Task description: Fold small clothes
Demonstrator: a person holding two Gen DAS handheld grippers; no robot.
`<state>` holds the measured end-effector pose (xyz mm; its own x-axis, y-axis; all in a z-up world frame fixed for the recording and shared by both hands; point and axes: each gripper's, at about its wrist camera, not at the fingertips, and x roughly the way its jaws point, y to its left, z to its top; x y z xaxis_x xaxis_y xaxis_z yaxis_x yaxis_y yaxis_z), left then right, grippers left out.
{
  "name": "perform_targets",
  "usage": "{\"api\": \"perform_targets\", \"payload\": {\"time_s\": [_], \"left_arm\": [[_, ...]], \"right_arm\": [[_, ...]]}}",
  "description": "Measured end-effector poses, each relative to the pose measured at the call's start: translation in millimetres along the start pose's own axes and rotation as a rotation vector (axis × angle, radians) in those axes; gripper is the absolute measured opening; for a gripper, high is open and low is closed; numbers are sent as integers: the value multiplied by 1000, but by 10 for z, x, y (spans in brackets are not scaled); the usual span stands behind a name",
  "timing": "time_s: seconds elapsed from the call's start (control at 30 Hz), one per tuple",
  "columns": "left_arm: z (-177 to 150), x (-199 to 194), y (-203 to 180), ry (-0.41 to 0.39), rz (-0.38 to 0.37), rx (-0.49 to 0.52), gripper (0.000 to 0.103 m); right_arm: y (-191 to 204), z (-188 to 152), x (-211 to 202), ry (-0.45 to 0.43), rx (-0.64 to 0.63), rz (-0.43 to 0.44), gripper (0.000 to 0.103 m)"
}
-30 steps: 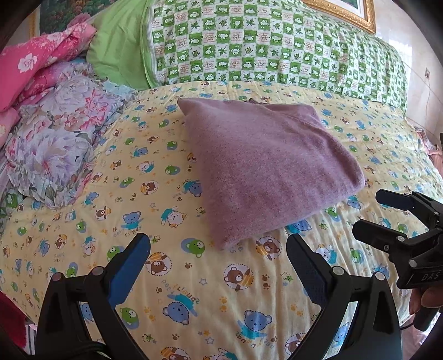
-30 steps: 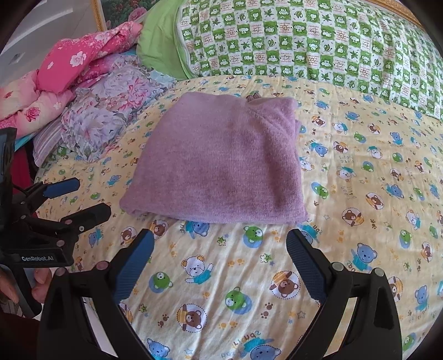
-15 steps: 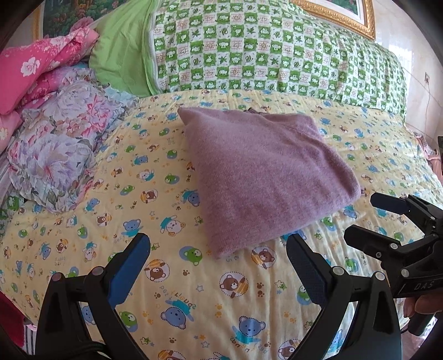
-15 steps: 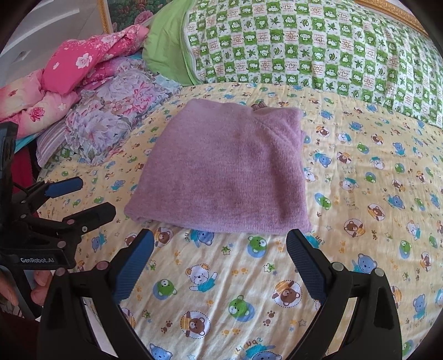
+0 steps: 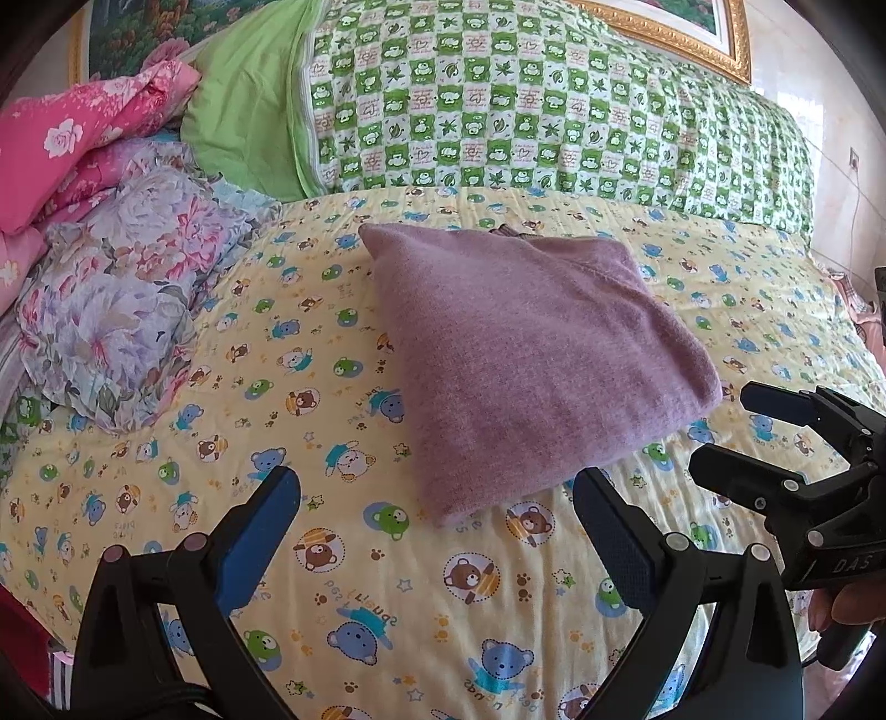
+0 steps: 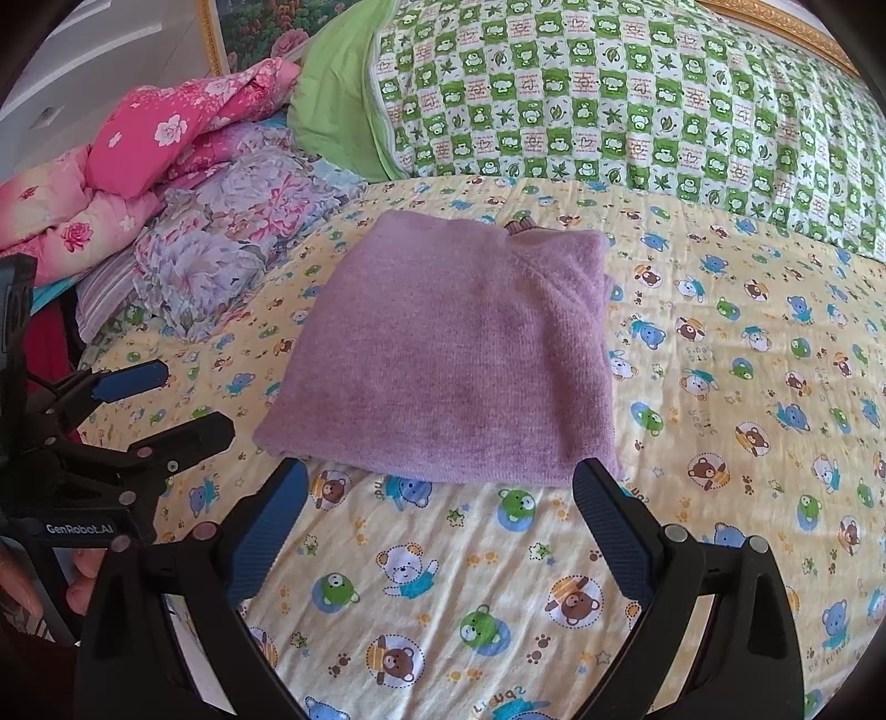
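Bedding fills nearly everything you see: a pale yellow quilted bedspread printed with cartoon bears and frogs point(image 5: 332, 554) covers the bed, and on it lies your folded mauve knitted garment point(image 5: 531, 360), a flat rough rectangle with its nearest corner just beyond your left gripper point(image 5: 437, 487). From the right wrist view the same garment point(image 6: 454, 354) sits square ahead of your right gripper point(image 6: 440, 487), its near folded edge just past the fingertips and touching neither.

Your left gripper has its jaws spread wide with nothing between them but bedspread. Your right gripper is likewise spread wide and holds nothing; it also shows from the side at the right edge of the left wrist view point(image 5: 725, 426), apart from the garment's corner.

Behind the garment a long green-and-white checked pillow point(image 5: 554, 116) runs along the head of the bed, with a plain lime green pillow point(image 5: 243, 116) beside it. To the left lie a crumpled lilac floral cloth point(image 5: 127, 288) and a bright pink flowered quilt point(image 5: 72, 138). A gilt picture frame point(image 5: 681, 33) hangs above the pillows, cut off by the lens edge.

A small dark scrap point(image 6: 520, 224) peeks from the garment's far edge; you cannot tell what it is. Your fingers point(image 6: 83, 581) show only partly beneath the left gripper's body.
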<state>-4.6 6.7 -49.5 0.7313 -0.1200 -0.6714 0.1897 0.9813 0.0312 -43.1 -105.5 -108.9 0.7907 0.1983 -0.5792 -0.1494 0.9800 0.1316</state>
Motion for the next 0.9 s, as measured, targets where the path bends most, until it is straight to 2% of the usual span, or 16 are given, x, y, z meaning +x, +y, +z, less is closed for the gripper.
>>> {"api": "perform_targets", "payload": {"time_s": [0.9], "left_arm": [[27, 9, 48, 4, 2, -26, 99]], "right_arm": [[57, 114, 70, 0, -4, 5, 97]]}}
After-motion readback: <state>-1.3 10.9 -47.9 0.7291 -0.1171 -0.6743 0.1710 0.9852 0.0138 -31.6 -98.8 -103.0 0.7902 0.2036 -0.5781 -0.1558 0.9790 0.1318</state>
